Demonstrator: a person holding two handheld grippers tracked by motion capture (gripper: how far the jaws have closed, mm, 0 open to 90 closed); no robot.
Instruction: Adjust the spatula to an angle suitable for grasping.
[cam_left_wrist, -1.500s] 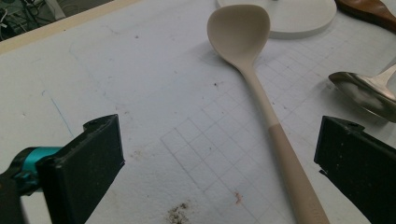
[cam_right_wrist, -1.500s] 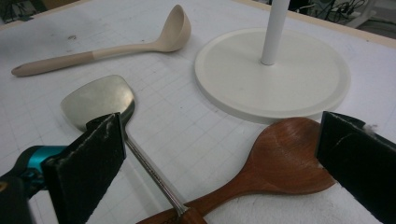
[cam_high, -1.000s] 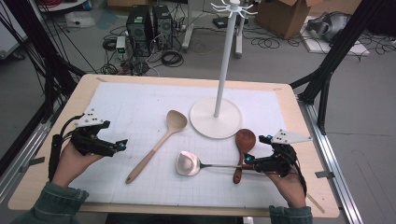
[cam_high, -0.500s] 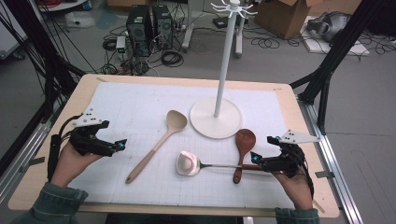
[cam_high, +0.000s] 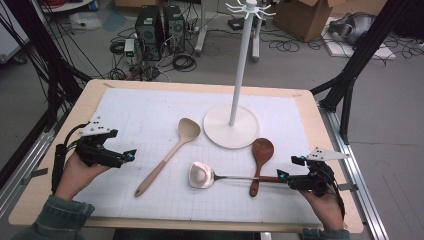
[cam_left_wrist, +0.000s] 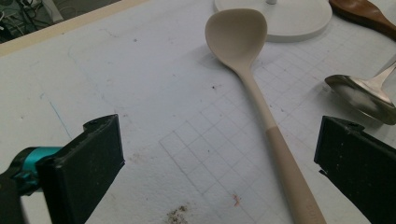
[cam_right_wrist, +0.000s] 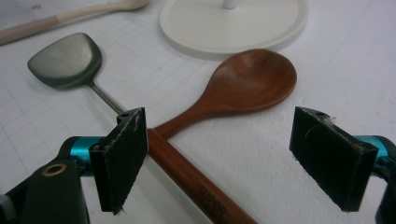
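Spatula's wooden handle (cam_right_wrist: 196, 184) between open right gripper (cam_right_wrist: 229, 154) jaws.

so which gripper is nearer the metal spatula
Right. The right gripper is at the end of the metal spatula's handle, its jaws open around it. The left gripper rests far to the spatula's left, beyond the pale wooden spoon.

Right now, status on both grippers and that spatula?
Left gripper open, idle. Right gripper open, jaws just been closing, astride the spatula handle. Brown wooden spoon crosses that handle.
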